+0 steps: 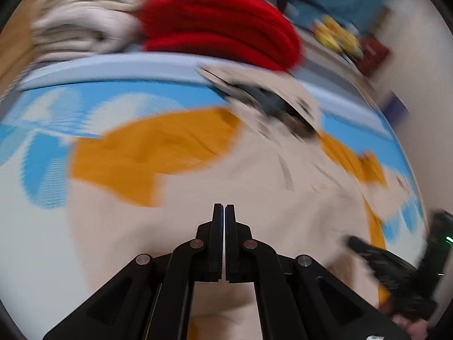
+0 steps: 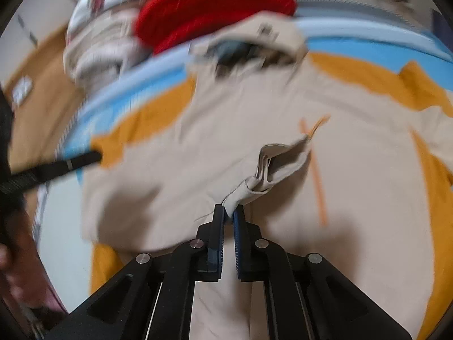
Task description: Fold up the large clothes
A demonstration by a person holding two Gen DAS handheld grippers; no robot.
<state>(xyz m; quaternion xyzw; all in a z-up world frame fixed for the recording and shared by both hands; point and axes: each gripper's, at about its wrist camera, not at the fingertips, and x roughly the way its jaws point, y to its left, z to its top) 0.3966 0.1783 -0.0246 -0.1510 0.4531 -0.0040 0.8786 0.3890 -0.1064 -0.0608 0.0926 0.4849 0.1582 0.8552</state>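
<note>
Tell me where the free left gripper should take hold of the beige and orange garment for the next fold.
Probably the orange sleeve lying flat out to the left. Come in from the left, low over the blue patterned sheet, and pinch its loose end. The right gripper already pinches a bunched beige fold; the left gripper is shut, holding nothing.

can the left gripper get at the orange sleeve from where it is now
Probably yes. The left gripper hangs shut and empty above the beige jacket, and the orange sleeve lies flat ahead with nothing over it. The right gripper is busy elsewhere, shut on a fold of the jacket.
</note>
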